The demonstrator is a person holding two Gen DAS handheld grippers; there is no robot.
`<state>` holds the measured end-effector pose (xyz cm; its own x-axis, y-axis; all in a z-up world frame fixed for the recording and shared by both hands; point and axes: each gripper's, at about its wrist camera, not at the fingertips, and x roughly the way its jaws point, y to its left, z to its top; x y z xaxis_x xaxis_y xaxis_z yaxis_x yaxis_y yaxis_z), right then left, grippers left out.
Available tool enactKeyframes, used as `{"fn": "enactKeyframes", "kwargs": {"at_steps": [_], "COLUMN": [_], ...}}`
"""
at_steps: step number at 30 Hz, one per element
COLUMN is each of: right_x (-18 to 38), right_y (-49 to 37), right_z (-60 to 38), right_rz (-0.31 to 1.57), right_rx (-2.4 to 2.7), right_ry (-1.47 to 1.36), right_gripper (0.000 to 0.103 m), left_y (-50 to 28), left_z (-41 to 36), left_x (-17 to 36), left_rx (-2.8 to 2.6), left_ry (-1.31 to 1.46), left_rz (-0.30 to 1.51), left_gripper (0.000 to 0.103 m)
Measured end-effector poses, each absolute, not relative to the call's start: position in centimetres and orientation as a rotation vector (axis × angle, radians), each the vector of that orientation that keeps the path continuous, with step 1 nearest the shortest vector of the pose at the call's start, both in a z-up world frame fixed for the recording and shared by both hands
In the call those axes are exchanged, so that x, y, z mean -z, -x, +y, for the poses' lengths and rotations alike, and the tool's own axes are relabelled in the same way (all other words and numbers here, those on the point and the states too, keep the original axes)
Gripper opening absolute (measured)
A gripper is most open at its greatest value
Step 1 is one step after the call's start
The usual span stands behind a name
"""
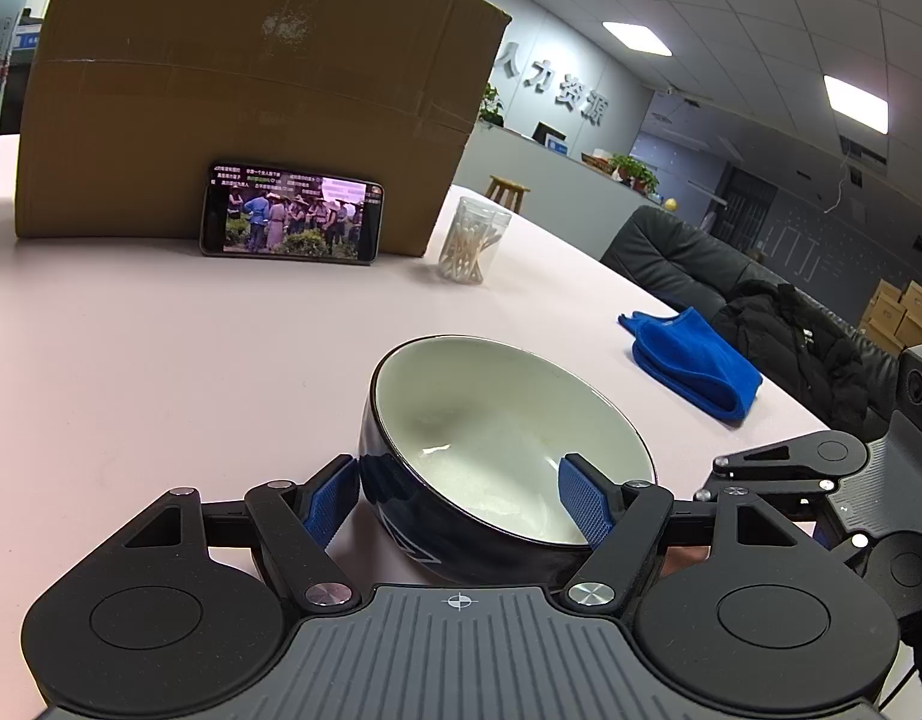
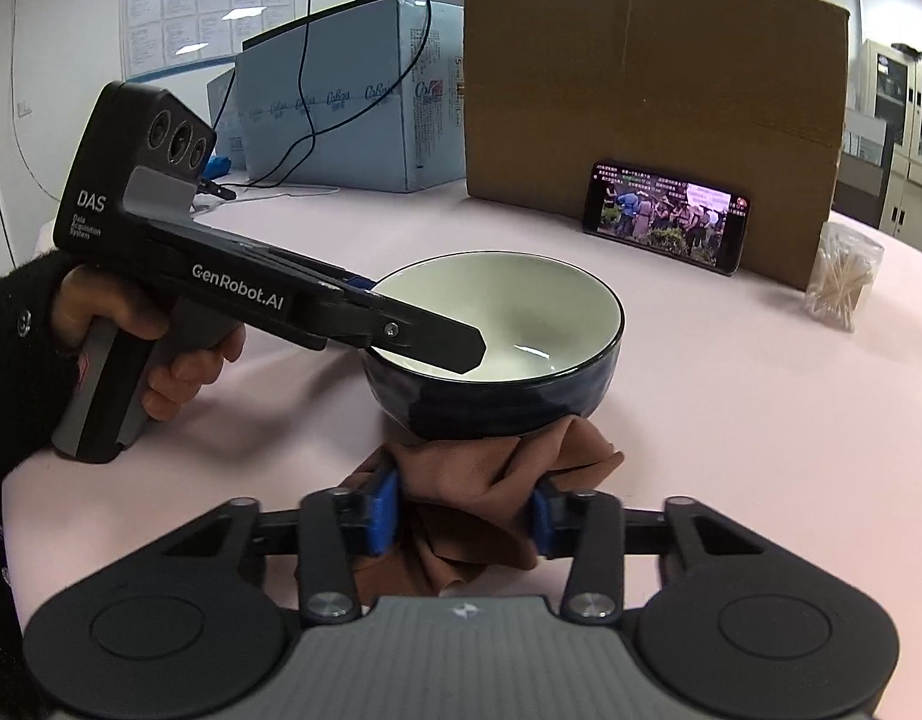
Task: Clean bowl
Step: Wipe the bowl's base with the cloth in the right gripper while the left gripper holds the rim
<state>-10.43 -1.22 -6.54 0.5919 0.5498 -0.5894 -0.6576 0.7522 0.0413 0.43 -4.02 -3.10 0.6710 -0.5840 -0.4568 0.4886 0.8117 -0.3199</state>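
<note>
Left gripper (image 1: pixel 461 501) pinches the rim of the dark-blue, white-lined ceramic bowl (image 1: pixel 508 420) on the pink worktop (image 1: pixel 161 372). Right gripper (image 2: pixel 463 516) clamps a bunched brown cloth (image 2: pixel 490 474) against its base. Advice: brace firmly, wipe inside next.

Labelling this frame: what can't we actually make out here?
- Bowl underside and table contact: right wrist view, hidden by brown cloth.
- Bowl's near inner wall: left wrist view, hidden behind left claw.
- Phone caption text: both views, too small.
- Blue cloth underside: hidden by its folds.
</note>
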Motion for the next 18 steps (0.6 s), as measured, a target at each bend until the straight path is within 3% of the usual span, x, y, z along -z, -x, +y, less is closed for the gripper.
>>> {"fn": "enactKeyframes", "kwargs": {"at_steps": [4,18], "right_x": [6.3,4.8], "right_y": [10.6,10.3], "right_z": [-1.6,-4.3], "right_rz": [0.602,0.543], "right_rx": [-0.748,-0.641], "right_ry": [0.153,0.085], "right_gripper": [0.014,0.014], "left_y": [-0.4,-0.5], "left_z": [-4.0,-4.2], "left_x": [3.1,3.1], "left_rx": [0.608,0.607], "left_ry": [0.177,0.179], "left_rz": [0.575,0.577], "left_gripper": [0.074,0.074]}}
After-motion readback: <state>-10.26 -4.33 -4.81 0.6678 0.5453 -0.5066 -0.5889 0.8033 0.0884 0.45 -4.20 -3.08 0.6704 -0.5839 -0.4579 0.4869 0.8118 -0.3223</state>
